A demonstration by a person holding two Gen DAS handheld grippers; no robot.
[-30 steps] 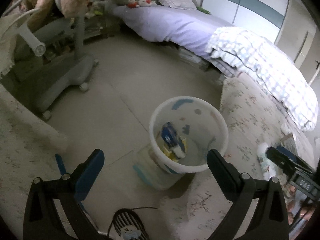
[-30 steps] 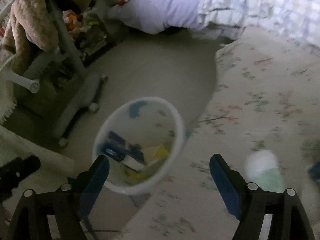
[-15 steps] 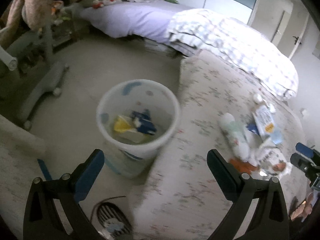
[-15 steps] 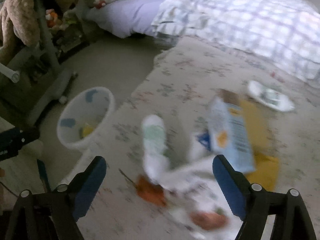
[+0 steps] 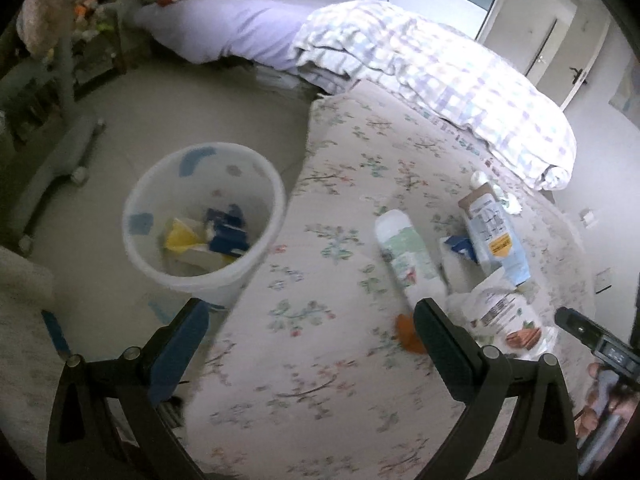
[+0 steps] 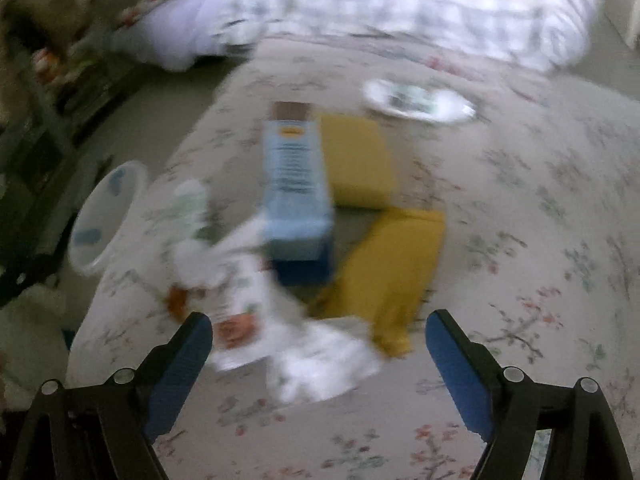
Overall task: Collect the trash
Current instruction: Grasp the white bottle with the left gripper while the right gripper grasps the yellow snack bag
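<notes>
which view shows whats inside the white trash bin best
The left wrist view: it looks down into the white trash bin, showing yellow and blue trash at the bottom. In the right wrist view the bin sits blurred at the left edge, contents unreadable.

Found no legible text anywhere. Saw rows of fine print and a yellow badge on the light blue carton, too small and soft to make out. Noted print and a barcode-like block on the white pouch, likewise unreadable. Caught only smeared, motion-blurred markings on the same carton through the right wrist view.
</notes>
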